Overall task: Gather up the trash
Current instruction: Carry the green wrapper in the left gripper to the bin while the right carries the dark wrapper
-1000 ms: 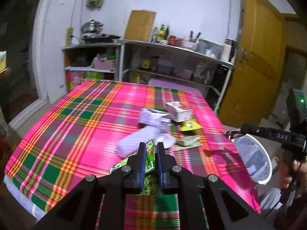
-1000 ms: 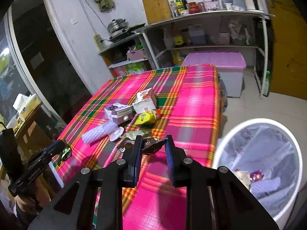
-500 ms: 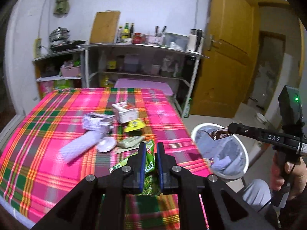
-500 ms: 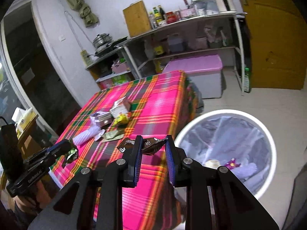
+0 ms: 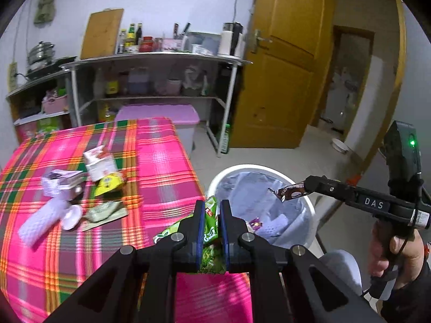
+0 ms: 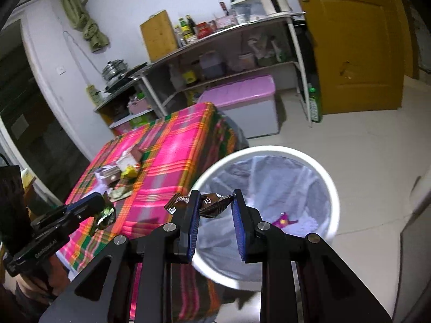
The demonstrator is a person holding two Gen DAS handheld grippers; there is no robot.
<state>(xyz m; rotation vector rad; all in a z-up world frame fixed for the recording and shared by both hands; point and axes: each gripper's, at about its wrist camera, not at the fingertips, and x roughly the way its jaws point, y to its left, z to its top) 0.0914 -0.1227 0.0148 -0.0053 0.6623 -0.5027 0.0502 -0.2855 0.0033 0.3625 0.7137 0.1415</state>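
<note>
My left gripper [image 5: 211, 210] is shut on a green snack wrapper [image 5: 208, 223] and holds it over the table's right edge, beside the white trash bin [image 5: 237, 169]. My right gripper [image 6: 215, 202] is over the bin [image 6: 327, 177]; its jaws stand wider apart, with a dark brown wrapper [image 6: 212, 202] still between them. The right gripper with the wrapper also shows in the left wrist view [image 5: 289, 192], above the bin's opening. Several pieces of trash [image 5: 99, 161] lie on the pink plaid tablecloth [image 5: 161, 161].
The bin has a clear liner [image 6: 269, 183] with some scraps inside. A pink-lidded storage box [image 6: 242, 91] stands behind the table. Metal shelves [image 5: 150, 62] with bottles and pots line the back wall. A yellow door [image 5: 285, 67] is at the right.
Both grippers have swung right from over the table toward the bin. The right gripper's jaws have widened around the brown wrapper. The left stays shut on the green wrapper.
</note>
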